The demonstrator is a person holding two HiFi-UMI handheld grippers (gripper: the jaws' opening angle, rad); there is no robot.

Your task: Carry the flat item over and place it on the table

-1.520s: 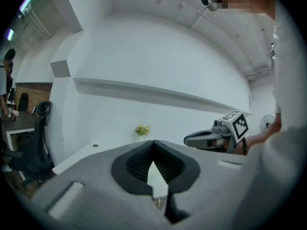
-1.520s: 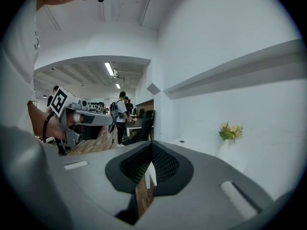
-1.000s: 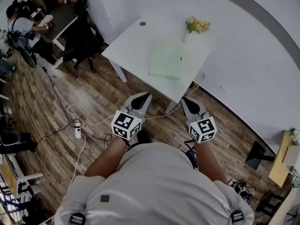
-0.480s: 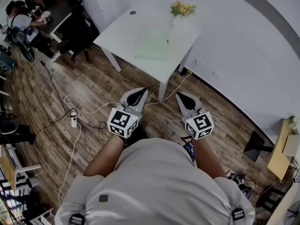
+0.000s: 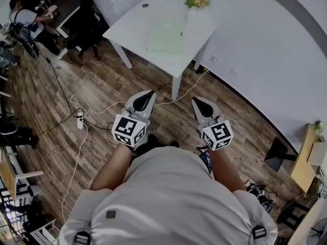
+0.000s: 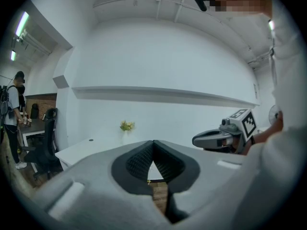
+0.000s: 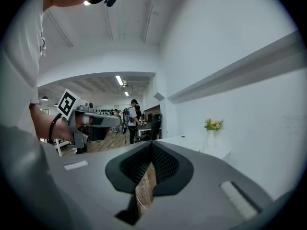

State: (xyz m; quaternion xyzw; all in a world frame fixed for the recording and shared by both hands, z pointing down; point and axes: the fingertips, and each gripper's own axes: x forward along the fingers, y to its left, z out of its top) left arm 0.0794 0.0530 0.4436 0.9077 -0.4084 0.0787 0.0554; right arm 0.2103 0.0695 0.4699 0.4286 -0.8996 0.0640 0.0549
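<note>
Both grippers have their fingers pressed together with nothing between them. The left gripper and right gripper are side by side above the wooden floor. Farther off, well apart from them, the pale green flat item lies on the white table, near a vase of yellow flowers.

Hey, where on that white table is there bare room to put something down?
The white table is bare left of the pale green sheet, up to the dark round spot. Tightest by the flower vase, right beside the sheet.
</note>
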